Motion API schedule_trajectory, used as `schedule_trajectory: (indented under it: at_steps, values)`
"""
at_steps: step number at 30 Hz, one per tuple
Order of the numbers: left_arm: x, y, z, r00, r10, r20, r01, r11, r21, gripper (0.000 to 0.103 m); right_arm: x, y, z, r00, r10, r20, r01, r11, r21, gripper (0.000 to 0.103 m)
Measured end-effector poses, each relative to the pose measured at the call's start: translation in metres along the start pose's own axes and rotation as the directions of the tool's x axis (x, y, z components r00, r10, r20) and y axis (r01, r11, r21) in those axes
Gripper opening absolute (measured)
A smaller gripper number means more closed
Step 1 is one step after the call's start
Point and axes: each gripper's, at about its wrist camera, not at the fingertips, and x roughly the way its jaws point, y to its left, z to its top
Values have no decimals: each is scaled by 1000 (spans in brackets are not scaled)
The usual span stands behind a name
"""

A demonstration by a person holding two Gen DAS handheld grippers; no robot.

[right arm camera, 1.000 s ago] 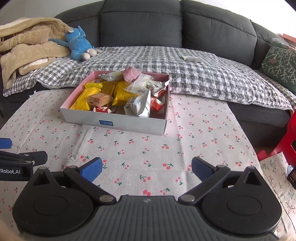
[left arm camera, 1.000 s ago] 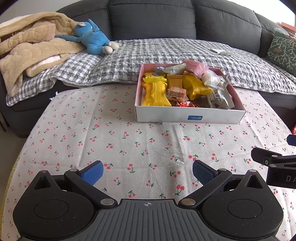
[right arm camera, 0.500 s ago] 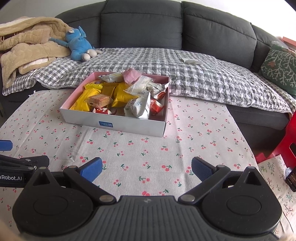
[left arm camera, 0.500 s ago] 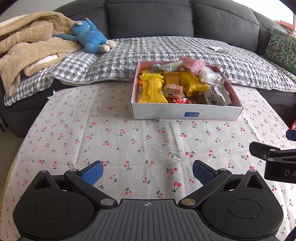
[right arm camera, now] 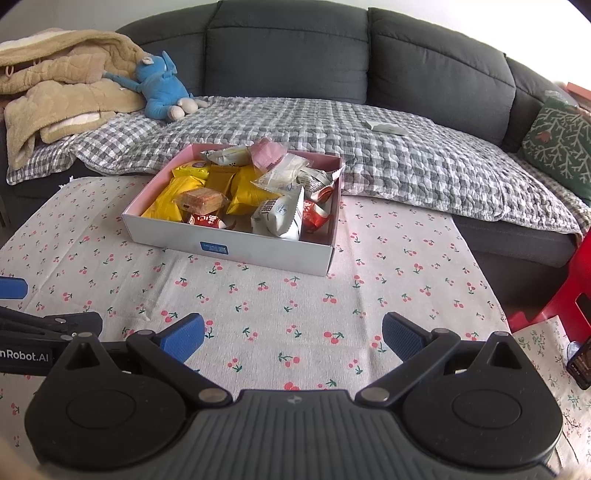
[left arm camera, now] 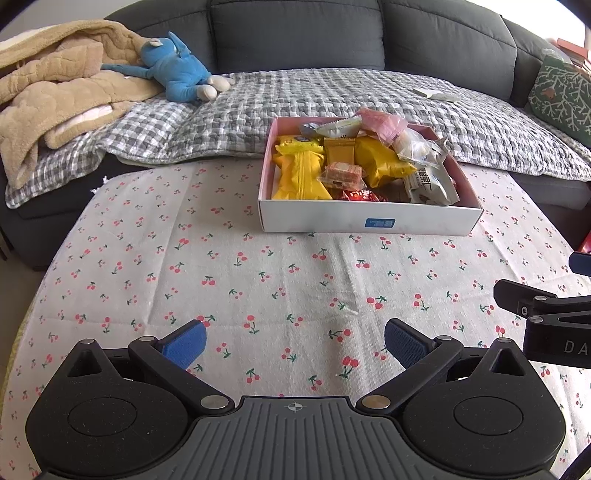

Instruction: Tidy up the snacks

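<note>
Box (left arm camera: pixel 369 221) of snacks (left arm camera: pixel 354 166) sits on the table (left arm camera: pixel 184 280) near the sofa (left arm camera: pixel 295 33), its long axis crosswise to both grippers, labelled side facing them. Left gripper (left arm camera: pixel 293 343) and right gripper (right arm camera: pixel 291 338) hover well short of it, jaws spread wide, holding nothing.

In the left wrist view, the right tool (left arm camera: pixel 580 295) is being cut off by the picture's right edge. Past the left tool (left arm camera: pixel 293 345), the box (left arm camera: pixel 369 221) front wall is hiding its lowest snacks; its blue label's (left arm camera: pixel 380 222) print is reading too small.
</note>
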Motion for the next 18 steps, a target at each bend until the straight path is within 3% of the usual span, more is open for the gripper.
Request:
schedule_trajectory:
  at_steps: [18]
  values:
    - [1,-1,-1,1000,-2,-5,2,1000,1,103,1,0,0,1000,3,-6,-3,1000,0,103]
